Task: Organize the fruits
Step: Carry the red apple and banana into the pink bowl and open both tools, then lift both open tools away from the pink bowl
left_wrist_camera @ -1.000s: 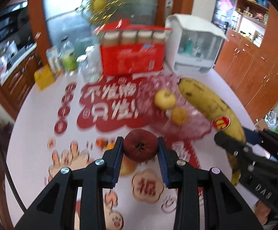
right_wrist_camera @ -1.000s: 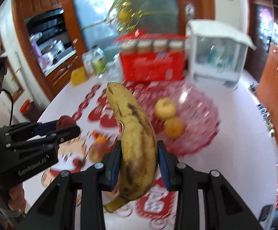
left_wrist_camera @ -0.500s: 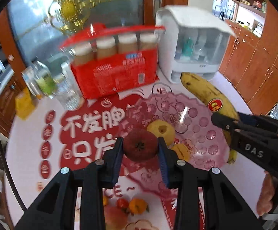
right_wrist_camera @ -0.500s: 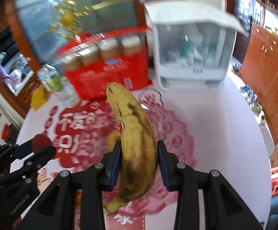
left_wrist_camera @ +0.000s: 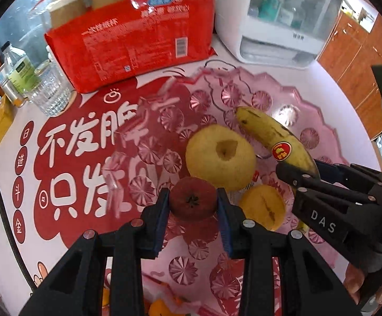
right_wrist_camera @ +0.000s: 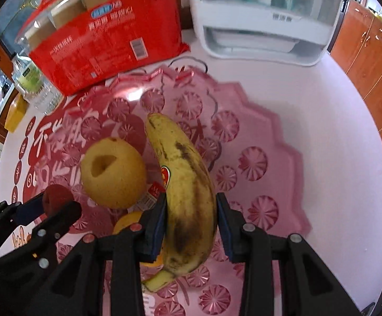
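Pink glass dish [left_wrist_camera: 309, 105] waits below. The left hand-held gripper [left_wrist_camera: 193, 205] clamps a firm red apple [left_wrist_camera: 193, 201]; the right hand-held gripper [right_wrist_camera: 191, 213] pinches the soft, bruisable banana [right_wrist_camera: 185, 179] mid-body, pear [right_wrist_camera: 113, 172] at ten o'clock.

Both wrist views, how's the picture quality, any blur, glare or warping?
Left wrist view: sharp on the red apple and pear; the pink tray's near-left rim is smeared; fisheye bends the edges. Right wrist view: banana crisp, white cabinet and red pack soft, with a glare patch on the tray.
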